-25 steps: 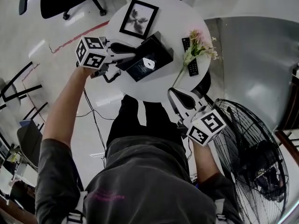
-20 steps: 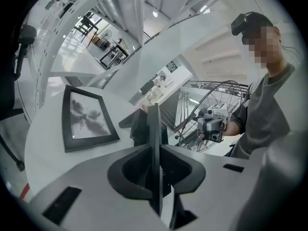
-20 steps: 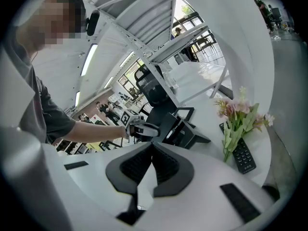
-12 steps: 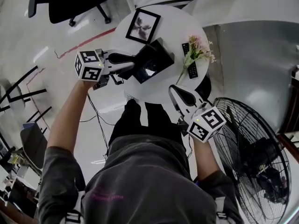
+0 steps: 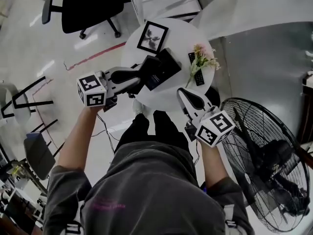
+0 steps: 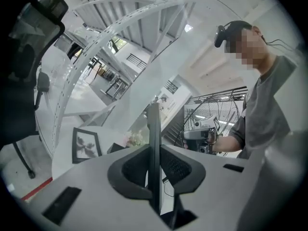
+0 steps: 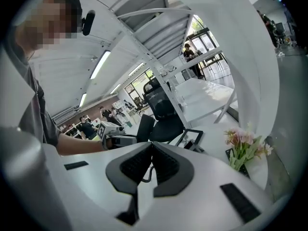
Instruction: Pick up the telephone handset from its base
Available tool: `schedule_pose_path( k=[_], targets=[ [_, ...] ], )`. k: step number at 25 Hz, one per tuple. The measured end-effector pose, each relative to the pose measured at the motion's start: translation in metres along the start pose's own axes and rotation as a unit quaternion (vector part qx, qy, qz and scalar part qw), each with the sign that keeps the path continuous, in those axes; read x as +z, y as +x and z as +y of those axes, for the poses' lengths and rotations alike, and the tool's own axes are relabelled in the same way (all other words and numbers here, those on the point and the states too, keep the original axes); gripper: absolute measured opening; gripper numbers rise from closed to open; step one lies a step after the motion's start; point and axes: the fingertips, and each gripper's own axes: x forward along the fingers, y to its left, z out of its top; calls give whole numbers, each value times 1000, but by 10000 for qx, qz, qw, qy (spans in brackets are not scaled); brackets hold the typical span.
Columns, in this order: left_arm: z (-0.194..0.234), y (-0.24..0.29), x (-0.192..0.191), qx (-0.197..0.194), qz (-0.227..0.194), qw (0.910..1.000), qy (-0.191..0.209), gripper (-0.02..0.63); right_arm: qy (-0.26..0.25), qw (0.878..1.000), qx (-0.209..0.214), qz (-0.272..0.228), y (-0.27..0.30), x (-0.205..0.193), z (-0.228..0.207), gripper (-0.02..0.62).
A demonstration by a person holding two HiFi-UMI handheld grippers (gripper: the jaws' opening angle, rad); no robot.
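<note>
My left gripper (image 5: 138, 76) is shut on the black telephone handset (image 5: 146, 71), held in the air over the near left rim of the round white table (image 5: 182, 32). The black phone base (image 5: 166, 67) sits on the table just beyond it. In the left gripper view the handset (image 6: 153, 124) stands edge-on as a thin dark slab clamped between the pads (image 6: 178, 167). My right gripper (image 5: 184, 93) hangs at the table's near right edge, shut with nothing in it; in the right gripper view its pads (image 7: 166, 165) meet at the tips.
On the table lie a framed picture (image 5: 152, 37), a bunch of pink flowers (image 5: 201, 60) and a black remote (image 5: 193, 73). A large floor fan (image 5: 266, 165) stands at the right. An office chair (image 5: 93, 4) is beyond the table, at the upper left.
Both grippers have risen toward the camera. The left one has carried the handset up and away from the base; the right one has stayed shut and empty.
</note>
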Motion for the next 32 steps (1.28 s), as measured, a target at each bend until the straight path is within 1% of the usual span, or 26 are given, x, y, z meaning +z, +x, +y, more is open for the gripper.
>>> schedule_pose_path(
  k=[5,15,24,29,32],
  targets=[
    [-30,-20,18,247,-344,9988,235,78,-190,9997,11,-178,-12,10,19,20],
    [-94,-53,41,470,-841,9939,539,78,-484,9976,56,-485,-33,24,58,20],
    [-128,-91,51,812,-1225,9858,810,78,-685,9955,45,-656,-52,31,84,20],
    [-146,-105,58,842,-1394,9824,917,78,-748,9944,40,-749,-59,36,95,20],
    [-152,-111,58,839,-1394,9816,994,78,-797,9935,64,-814,-60,38,104,20]
  ],
)
